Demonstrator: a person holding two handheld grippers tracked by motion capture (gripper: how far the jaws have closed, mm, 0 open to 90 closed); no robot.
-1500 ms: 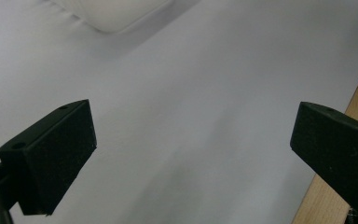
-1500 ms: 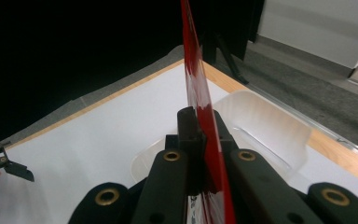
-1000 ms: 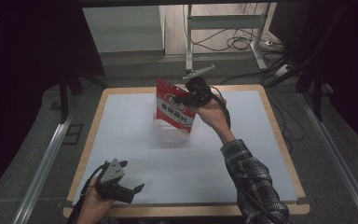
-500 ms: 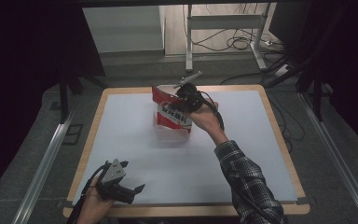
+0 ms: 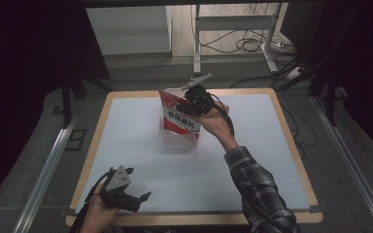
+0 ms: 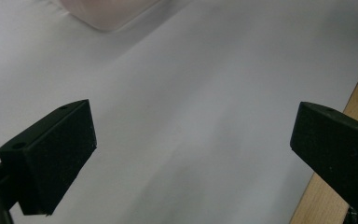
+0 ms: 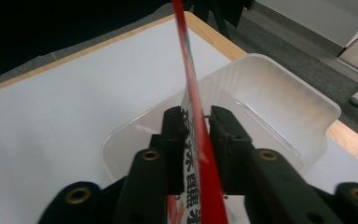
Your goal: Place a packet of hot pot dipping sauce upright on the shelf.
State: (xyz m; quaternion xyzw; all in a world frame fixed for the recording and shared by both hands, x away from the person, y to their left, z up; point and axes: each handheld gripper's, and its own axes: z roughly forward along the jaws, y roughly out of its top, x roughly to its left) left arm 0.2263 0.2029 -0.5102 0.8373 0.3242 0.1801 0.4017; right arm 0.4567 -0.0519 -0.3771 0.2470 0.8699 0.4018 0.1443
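Note:
A red and white snack packet [image 5: 178, 118] with printed characters hangs upright at the far middle of the table, my right gripper [image 5: 188, 101] shut on its top edge. In the right gripper view the jaws [image 7: 196, 117] pinch the packet [image 7: 192, 79] edge-on, above a clear plastic tub [image 7: 279, 105]. From the high view the tub [image 5: 177, 138] sits on the white mat right under the packet. My left gripper [image 5: 140, 183] rests near the front left corner, open, with nothing between its fingers [image 6: 56, 149].
The white mat [image 5: 141, 145] covers a wood-rimmed table [image 5: 291, 141]. A corner of the tub [image 6: 105, 14] shows at the top of the left gripper view, with the wooden edge [image 6: 354, 112] at the right. Cables and a metal stand lie on the floor beyond.
My right gripper has carried the packet a little left and down, from a tilted pose to upright over the tub. The left gripper has stayed where it was.

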